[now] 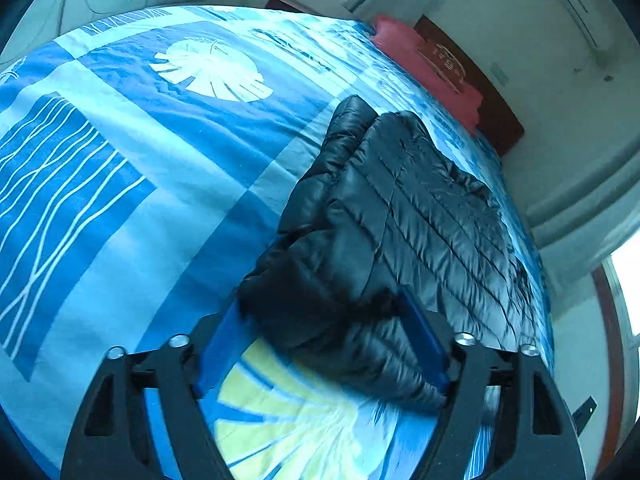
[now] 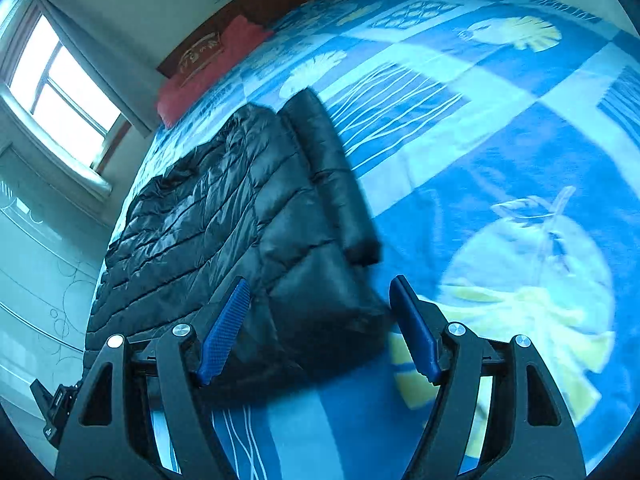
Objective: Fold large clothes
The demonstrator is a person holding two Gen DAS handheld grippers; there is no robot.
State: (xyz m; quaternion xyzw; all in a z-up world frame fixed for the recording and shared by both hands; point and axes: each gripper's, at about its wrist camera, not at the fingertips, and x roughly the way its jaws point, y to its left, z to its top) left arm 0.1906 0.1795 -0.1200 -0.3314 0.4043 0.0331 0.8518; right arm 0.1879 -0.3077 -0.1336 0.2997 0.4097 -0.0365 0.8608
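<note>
Left wrist view: black puffer jacket (image 1: 400, 216) lay flat on the blue bedspread (image 1: 120, 160), sleeve tucked alongside, probably mid-fold. Left gripper (image 1: 324, 344) and right gripper (image 2: 320, 328) both stood wide, straddling its near edge, gripping nothing.

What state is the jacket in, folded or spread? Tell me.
Partly folded. The jacket lies flat on the bed, one sleeve laid lengthwise along its edge. Whether the body is doubled over, cannot tell.
</note>
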